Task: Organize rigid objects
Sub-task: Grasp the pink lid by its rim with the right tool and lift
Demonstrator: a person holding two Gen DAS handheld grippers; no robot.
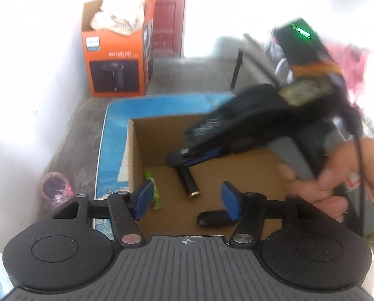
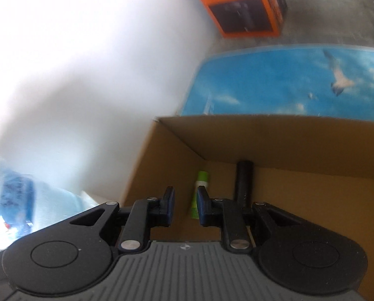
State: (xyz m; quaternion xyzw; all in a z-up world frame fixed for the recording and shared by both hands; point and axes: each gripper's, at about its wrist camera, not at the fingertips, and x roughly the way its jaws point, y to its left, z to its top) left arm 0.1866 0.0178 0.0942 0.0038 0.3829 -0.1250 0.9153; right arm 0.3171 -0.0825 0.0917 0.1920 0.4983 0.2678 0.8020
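Left wrist: blurred right gripper.

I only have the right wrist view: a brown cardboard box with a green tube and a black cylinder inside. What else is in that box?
Observer: A flat black oblong piece also lies on the floor of the brown cardboard box, close to the left gripper.
Operator: Is the left gripper holding anything?
Observer: No. Its jaws stand wide open and empty above the box floor.
Operator: Where is my right gripper inside the box?
Observer: The right gripper hangs over the far end of the black cylinder.
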